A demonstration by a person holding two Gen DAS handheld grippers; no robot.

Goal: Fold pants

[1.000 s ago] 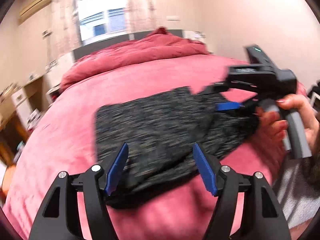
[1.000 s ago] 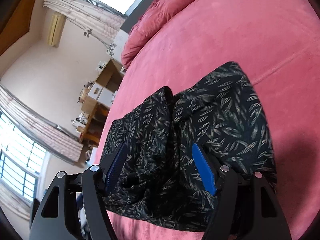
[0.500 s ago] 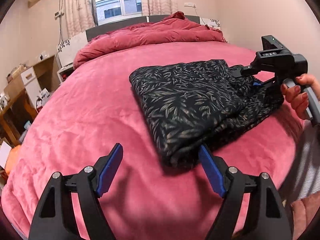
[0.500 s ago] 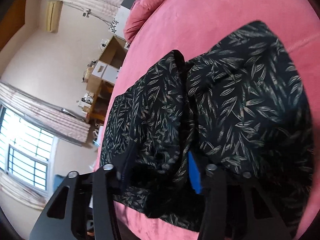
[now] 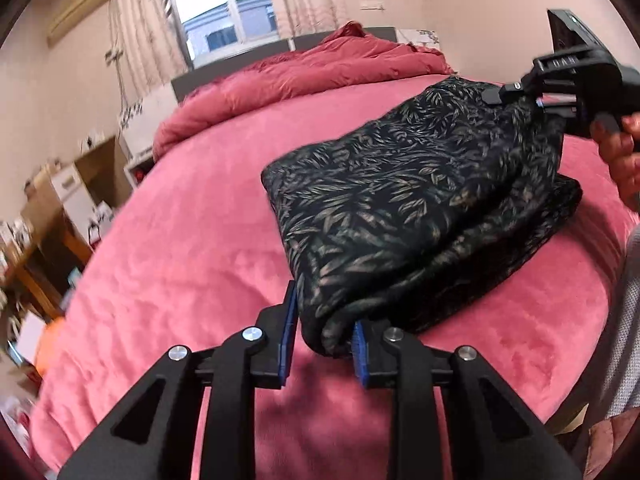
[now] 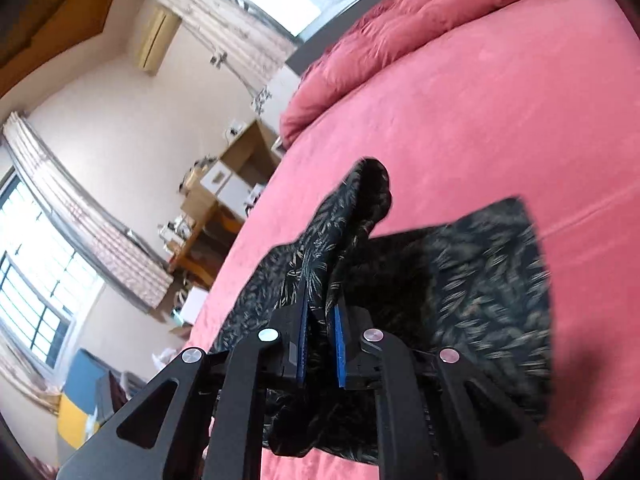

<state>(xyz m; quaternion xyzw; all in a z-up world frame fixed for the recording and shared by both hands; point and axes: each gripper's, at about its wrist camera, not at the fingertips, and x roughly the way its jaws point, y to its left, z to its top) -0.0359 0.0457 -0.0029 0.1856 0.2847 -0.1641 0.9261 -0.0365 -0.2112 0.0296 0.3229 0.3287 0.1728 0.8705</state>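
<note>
Left wrist view: the left tongs [image 5: 324, 334] are closing on a near corner of the folded dark leaf-print pants [image 5: 408, 204] lying on the pink bed [image 5: 192, 248]; the right tongs [image 6: 320, 320] are closing, pinching a raised fold.

Bare pink bed [image 5: 192, 248] lies open left of the folded pants [image 5: 400, 200]; a heaped duvet [image 5: 304, 68] blocks the far edge, a desk [image 6: 224, 208] stands beyond the left edge.
</note>
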